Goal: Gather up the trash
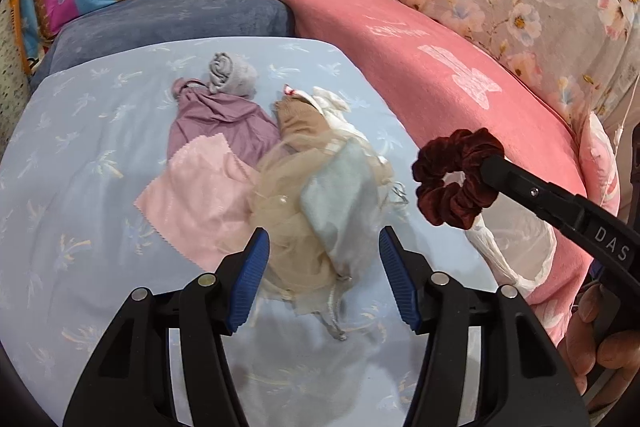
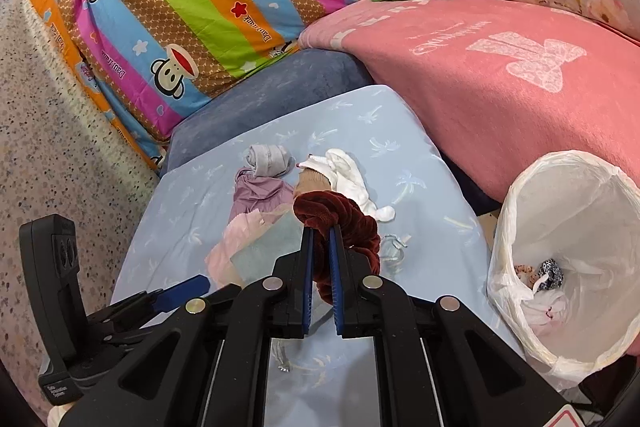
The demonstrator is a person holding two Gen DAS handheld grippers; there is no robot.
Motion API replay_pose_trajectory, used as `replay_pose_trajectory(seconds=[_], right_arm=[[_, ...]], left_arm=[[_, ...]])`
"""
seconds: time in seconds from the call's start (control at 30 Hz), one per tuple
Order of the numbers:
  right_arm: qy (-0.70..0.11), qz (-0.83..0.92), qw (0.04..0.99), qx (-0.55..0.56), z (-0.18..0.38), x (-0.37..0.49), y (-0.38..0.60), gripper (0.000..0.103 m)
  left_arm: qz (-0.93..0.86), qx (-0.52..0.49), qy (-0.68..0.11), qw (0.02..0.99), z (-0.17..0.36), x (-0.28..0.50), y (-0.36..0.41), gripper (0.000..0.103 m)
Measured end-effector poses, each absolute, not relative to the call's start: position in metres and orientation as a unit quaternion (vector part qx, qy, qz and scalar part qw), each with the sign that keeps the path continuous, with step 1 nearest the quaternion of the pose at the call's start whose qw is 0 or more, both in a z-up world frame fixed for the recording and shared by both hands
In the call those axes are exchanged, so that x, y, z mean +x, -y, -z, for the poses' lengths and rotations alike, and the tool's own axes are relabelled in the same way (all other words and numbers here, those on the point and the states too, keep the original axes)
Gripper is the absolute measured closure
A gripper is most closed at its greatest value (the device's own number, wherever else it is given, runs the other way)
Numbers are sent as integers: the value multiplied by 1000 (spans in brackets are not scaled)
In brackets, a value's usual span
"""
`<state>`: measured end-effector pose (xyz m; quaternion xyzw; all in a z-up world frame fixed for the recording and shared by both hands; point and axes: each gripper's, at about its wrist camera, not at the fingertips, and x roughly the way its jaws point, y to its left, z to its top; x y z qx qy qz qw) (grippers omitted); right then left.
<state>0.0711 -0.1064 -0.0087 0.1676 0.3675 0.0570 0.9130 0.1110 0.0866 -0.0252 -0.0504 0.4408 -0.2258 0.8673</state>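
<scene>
Your right gripper (image 2: 320, 227) clenches the maroon scrunchie (image 2: 340, 215); your left gripper (image 1: 324, 255) stands released around the beige mesh pouch (image 1: 296, 227).

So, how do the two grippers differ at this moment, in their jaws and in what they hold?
The right gripper is shut on the dark red scrunchie and carries it above the bed. The left gripper is open and holds nothing, with the beige mesh pouch lying between its jaws, not pinched. Both have black bodies with blue pads and point down at the light blue sheet.
</scene>
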Motion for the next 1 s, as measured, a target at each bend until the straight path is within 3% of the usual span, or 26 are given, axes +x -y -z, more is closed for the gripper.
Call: replay_pose_trajectory(seconds=[0.37,0.63,1.0], right_arm=[[-375,-54,909,173,17,66,119,95],[-376,-55,907,180,21,66,124,95],[-368,-56,910,183,18,59,132,95]], left_arm=[[235,-71,-477,844,52,119,-65,65],[243,-73,-483,838,53,121,-60,92],[266,-60,-447,852,23,108,-55,95]])
